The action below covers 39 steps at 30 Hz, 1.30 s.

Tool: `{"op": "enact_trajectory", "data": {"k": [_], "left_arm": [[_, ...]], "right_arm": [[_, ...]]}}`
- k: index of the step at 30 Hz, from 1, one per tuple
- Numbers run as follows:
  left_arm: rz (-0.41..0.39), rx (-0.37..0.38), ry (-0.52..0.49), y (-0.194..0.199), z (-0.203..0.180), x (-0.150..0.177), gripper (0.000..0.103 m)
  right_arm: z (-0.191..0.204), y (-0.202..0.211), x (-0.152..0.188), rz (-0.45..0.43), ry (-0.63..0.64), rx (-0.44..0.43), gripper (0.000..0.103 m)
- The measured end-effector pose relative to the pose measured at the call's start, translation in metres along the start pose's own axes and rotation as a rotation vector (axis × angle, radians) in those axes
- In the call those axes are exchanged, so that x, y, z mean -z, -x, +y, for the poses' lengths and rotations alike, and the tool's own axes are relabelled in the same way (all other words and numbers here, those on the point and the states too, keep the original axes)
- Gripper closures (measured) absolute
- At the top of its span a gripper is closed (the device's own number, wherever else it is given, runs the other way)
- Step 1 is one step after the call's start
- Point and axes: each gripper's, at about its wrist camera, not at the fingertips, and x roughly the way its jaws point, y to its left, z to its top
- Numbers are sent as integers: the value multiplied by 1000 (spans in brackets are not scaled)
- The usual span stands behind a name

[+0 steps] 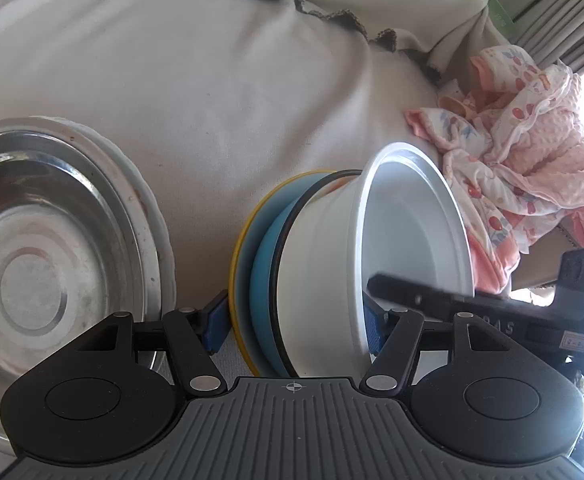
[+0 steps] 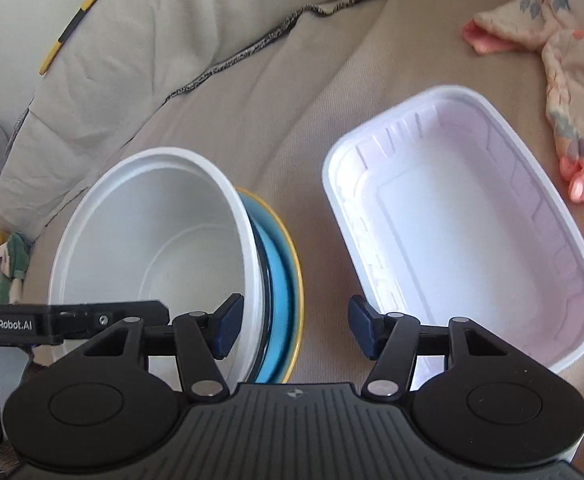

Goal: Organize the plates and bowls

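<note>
A nested stack stands on edge on the beige cloth: a white bowl [image 1: 331, 280] [image 2: 152, 240] in a black-rimmed bowl [image 1: 292, 216], in a blue plate with a yellow rim [image 1: 248, 256] [image 2: 288, 264]. My left gripper [image 1: 295, 330] is open and straddles the stack, its left pad a little clear of the yellow rim. My right gripper [image 2: 295, 328] is open too. One of its fingers [image 1: 431, 300] reaches inside the white bowl, and the other pad stands apart from the yellow rim. A steel plate [image 1: 52, 260] lies on a white plate [image 1: 150, 204] at the left.
A white rectangular plastic tray [image 2: 463, 220] lies just right of the stack. Crumpled pink baby clothes [image 1: 523, 152] [image 2: 563, 40] sit at the right. A pale cushion [image 2: 112, 60] rises behind the stack, with bare cloth [image 1: 232, 80] between.
</note>
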Motion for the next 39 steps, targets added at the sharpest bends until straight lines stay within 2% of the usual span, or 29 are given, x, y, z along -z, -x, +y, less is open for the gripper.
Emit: {"op": "enact_trajectory", "data": {"k": [2,6,10,12,14,18,22,29,33,37,39], "left_arm": [[-2,-8,0,-1,-1,0,36],[-3,-11,-2,-4,-3,3,35],[-2,9,9,-2,1,4,36],[4,11,12,2,2,4,37],[22,-8,3,7,1,5,37],[35,-46,15,15,10,10,37],[40,-31,42,17,16,13,37],[36,-88,-11,14,0,9,35],[44,-109,-1,7,-1,7,34],[30,-136,-22,3,-6,8,33],[25,-150,-33,2,-8,7,33]], "right_arm": [[5,-3,-5,-31,27,45,44],[2,-23,-5,84,-34,-80,44],[8,-25,4,68,-21,-104,44],[12,-24,5,70,-39,-137,38],[16,-24,6,65,-54,-124,38],[20,-34,4,103,-62,-177,38],[30,-37,6,102,-3,-163,37],[21,-37,4,117,19,-142,36],[15,-39,5,134,6,-186,36],[18,-40,5,139,11,-183,39],[17,-41,5,141,-5,-195,45]]}}
